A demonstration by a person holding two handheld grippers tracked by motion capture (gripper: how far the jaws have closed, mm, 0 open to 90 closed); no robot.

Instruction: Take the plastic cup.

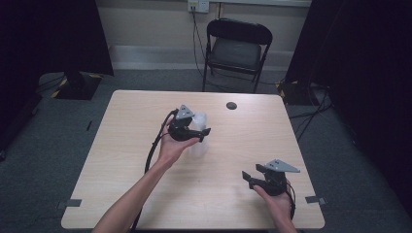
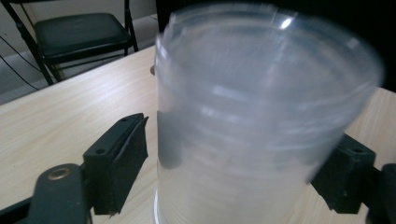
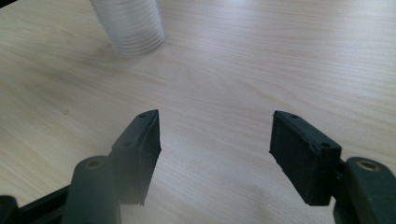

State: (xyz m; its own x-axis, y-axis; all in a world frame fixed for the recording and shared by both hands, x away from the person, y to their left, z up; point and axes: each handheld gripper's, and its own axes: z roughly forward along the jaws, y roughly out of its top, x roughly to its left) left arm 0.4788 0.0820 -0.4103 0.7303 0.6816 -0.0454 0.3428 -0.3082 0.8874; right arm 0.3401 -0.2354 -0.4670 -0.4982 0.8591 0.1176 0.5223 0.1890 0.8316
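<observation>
L gripper (image 2: 233, 172): jaws set wide, one either side of the cup (image 2: 261, 116). L pad (image 2: 123, 158) stands just off the cup wall w/ a thin gap; R pad (image 2: 345, 172) sits at or behind the cup's edge, can't tell if it touches. So cup is between the jaws, no clear squeeze on it. Cup is clear plastic, ribbed, upright on the table (image 2: 56, 126), wider at the rim than at the base; blurred in the L gripper view.

R gripper (image 3: 215, 154): jaws wide apart, nothing between, just bare wood below. Same cup (image 3: 130, 25) shows far off at top left of the R gripper view, standing on its base, well apart from these jaws.

High view: L gripper (image 1: 204, 133) near table centre, hand (image 1: 172, 145) under it, cup (image 1: 198, 131) at its tips, hazy. R gripper (image 1: 248, 177) near the front R part of the table (image 1: 121, 160), jaws pointing left, held in the R hand (image 1: 277, 199); well apart from cup.

Further out: small dark disc (image 1: 231, 105) on the table near the far edge, apart from the cup. Black folding chair (image 1: 235, 51) behind the table, by the wall.
</observation>
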